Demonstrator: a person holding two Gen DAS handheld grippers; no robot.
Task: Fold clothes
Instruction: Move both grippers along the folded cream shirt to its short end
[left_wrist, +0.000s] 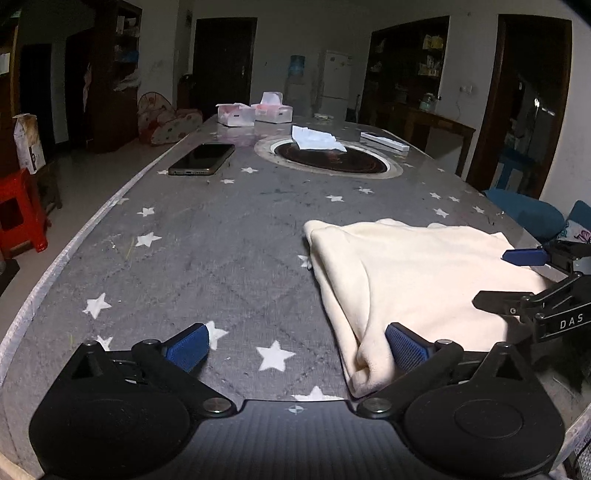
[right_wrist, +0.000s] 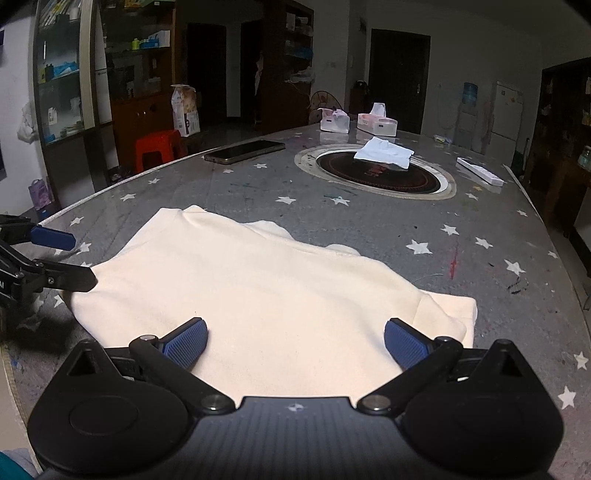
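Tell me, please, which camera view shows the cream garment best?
The right wrist view: the cream garment lies nearly whole, centred on the table. The left wrist view shows only its left part, cut off at the frame's right.

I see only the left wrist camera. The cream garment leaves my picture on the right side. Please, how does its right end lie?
Observer: In the right wrist view the cream garment ends in a folded-over flap at its near right corner.
Operator: Does the right claw hold cloth?
Observer: No. The right claw is open, with its pads wide apart over the garment and nothing pinched between them.
Operator: What lies beyond that end?
Observer: A red streak on the starred cover, apart from the garment.
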